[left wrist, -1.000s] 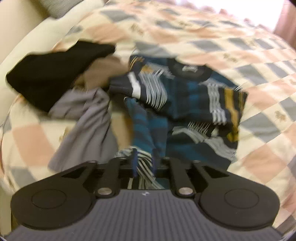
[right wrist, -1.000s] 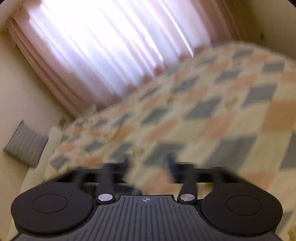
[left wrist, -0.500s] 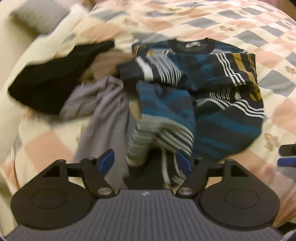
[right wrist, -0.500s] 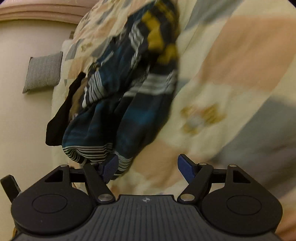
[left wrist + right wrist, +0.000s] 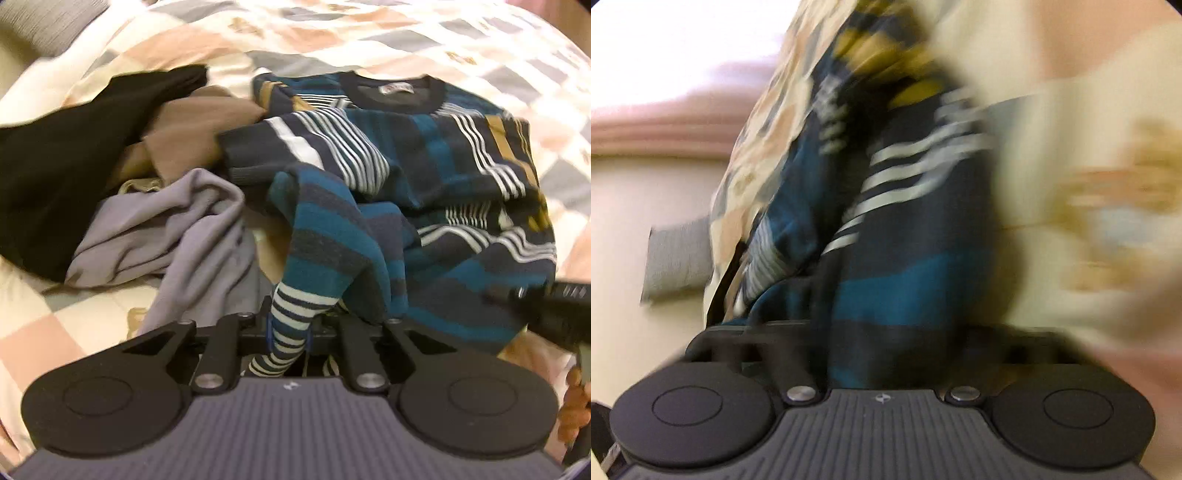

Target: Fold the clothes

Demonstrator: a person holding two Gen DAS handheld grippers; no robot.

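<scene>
Blue, navy and white striped knit sweater (image 5: 424, 177) on the checked quilt (image 5: 369, 33), right of a grey garment (image 5: 166, 229). Left gripper (image 5: 289, 332) pinches its striped cuff; right gripper (image 5: 886, 354) blurred at its hem, finger state indiscernible.

A home bedroom: a bed (image 5: 369, 33) under a checked quilt in cream, peach and grey carries loose clothes (image 5: 177, 218). A grey cushion (image 5: 677, 254) rests against a plain cream wall (image 5: 639, 206), and pink curtains (image 5: 665, 129) glow with daylight behind.
</scene>
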